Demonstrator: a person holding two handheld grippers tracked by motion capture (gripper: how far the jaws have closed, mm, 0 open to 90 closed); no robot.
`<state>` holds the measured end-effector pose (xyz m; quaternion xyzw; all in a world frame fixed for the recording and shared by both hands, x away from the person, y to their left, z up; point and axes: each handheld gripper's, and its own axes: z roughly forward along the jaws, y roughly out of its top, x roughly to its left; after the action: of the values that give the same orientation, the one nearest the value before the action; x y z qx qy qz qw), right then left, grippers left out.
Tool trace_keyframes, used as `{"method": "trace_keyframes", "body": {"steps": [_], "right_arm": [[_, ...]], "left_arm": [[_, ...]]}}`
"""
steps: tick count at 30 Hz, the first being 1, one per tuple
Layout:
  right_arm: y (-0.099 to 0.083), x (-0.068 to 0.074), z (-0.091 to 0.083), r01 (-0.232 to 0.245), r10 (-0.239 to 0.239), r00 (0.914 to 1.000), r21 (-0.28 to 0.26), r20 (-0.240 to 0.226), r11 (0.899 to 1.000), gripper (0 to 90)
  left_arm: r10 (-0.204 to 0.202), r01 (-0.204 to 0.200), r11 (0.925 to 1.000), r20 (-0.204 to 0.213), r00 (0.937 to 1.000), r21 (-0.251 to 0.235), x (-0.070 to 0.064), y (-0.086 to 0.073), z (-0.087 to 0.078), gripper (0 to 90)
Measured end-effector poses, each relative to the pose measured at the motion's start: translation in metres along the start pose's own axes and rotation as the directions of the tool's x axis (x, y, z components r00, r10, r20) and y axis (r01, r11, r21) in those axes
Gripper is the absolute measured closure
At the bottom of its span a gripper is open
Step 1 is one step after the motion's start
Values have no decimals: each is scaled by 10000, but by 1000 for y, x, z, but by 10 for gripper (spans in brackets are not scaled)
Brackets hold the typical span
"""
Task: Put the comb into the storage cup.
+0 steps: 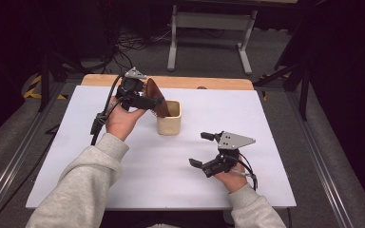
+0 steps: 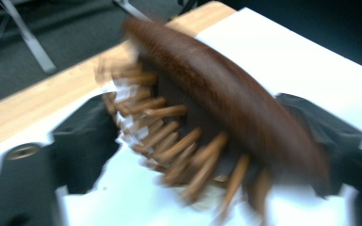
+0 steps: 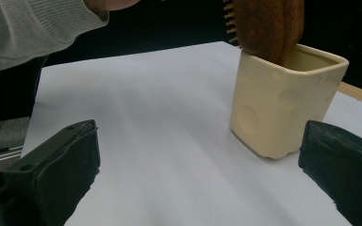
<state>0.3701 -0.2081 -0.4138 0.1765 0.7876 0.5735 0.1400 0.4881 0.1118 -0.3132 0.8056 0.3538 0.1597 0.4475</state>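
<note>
A person sits at a table covered by a white board (image 1: 161, 166), with a gripper in each hand. Both sleeves are light grey.

The left gripper (image 1: 147, 101) is raised over the far left part of the board. Its jaws are clamped on a dark brown wooden brush (image 1: 155, 96). The brush is tilted, and its lower end sits inside a cream cup (image 1: 169, 124). In the left gripper view the brush (image 2: 226, 99) is blurred, held between the two black jaws, with its wooden bristles pointing down and towards the camera.

The cup stands upright on the board, near the middle and towards the far edge. It is squarish, with round dimples in its sides. In the right gripper view the cup (image 3: 283, 103) stands ahead and to the right, with the brush (image 3: 268, 26) leaning into it from above.

The right gripper (image 1: 202, 149) hovers low over the near right part of the board, well apart from the cup. Its jaws stand wide apart and hold nothing.

Beyond the board, a strip of bare wood (image 1: 171, 81) shows along the table's far edge. Metal rails (image 1: 9, 166) run along both sides of the table. The floor (image 1: 209, 57) is grey carpet. Behind the table stand a pale metal frame (image 1: 209, 21) and a tangle of black cables (image 1: 128, 42). The rest of the room is dark.
</note>
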Motion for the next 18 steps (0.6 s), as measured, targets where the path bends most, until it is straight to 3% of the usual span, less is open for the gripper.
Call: {"method": "trace_keyframes", "body": {"steps": [2,5,10,18], "right_arm": [[0,0,0,3,-3,10000,-20,7,10000,0],[0,0,0,29,-29,10000,-35,35,10000,0],[2,-1,-2,53,-51,10000,-141,85,9999,0],[5,-2,-7,39,-35,9998,-198,216,9998,0]], "left_arm": [[25,-25,10000,-275,9996,-1,2,0,-4,10],[142,-151,9998,-582,9982,-159,3,-2,-12,2],[357,-377,9980,-402,9986,-503,3,-4,-28,2],[789,-803,9881,-160,9968,-1313,1,-10,-55,2]]}}
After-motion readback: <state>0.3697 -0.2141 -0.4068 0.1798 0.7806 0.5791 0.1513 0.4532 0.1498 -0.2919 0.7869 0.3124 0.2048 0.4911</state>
